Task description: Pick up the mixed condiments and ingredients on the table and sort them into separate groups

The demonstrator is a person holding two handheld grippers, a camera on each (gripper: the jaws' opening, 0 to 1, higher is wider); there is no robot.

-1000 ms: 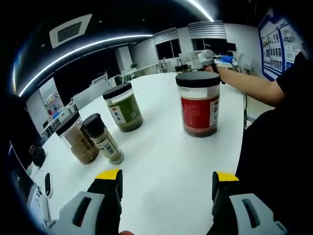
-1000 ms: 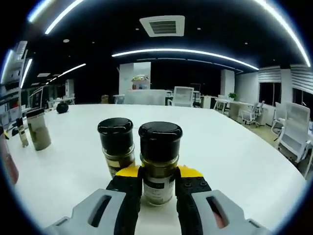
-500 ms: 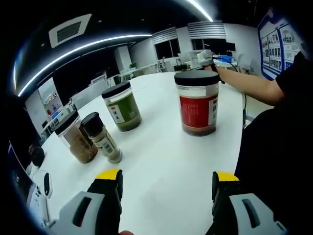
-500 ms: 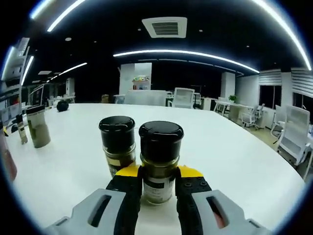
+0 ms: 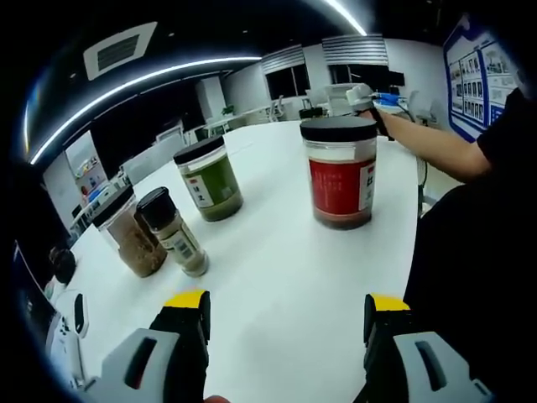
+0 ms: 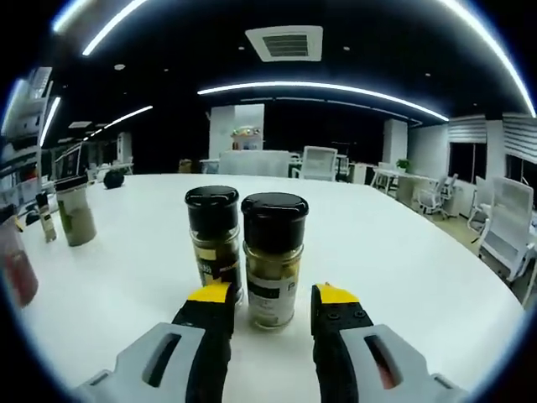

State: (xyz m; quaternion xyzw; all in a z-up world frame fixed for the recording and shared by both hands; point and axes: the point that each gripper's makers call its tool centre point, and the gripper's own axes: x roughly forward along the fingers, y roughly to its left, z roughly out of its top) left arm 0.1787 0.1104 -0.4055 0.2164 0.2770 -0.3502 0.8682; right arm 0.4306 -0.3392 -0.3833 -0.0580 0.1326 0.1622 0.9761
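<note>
Two small spice bottles with black caps stand side by side on the white table [image 6: 411,252]. The right bottle [image 6: 273,260] stands between the jaws of my right gripper [image 6: 272,295], which is open and not touching it. The left bottle [image 6: 213,243] is just beyond the left jaw. My left gripper [image 5: 287,304] is open over bare table [image 5: 285,252]. Ahead of it stand a red-labelled jar [image 5: 340,172], a green-filled jar [image 5: 208,178], a brown-filled jar [image 5: 130,239] and a small spice bottle [image 5: 172,231].
A person's sleeve and body [image 5: 470,218] fill the right side of the left gripper view, the arm [image 5: 428,147] stretching past the red jar. Far left in the right gripper view stand the green jar [image 6: 75,214] and red jar [image 6: 15,269]. Office chairs [image 6: 503,227] stand beyond the table's edge.
My right gripper has opened and let go of the spice bottle, which now stands next to the other bottle. The gripper has drawn back slightly. The left gripper has barely moved.
</note>
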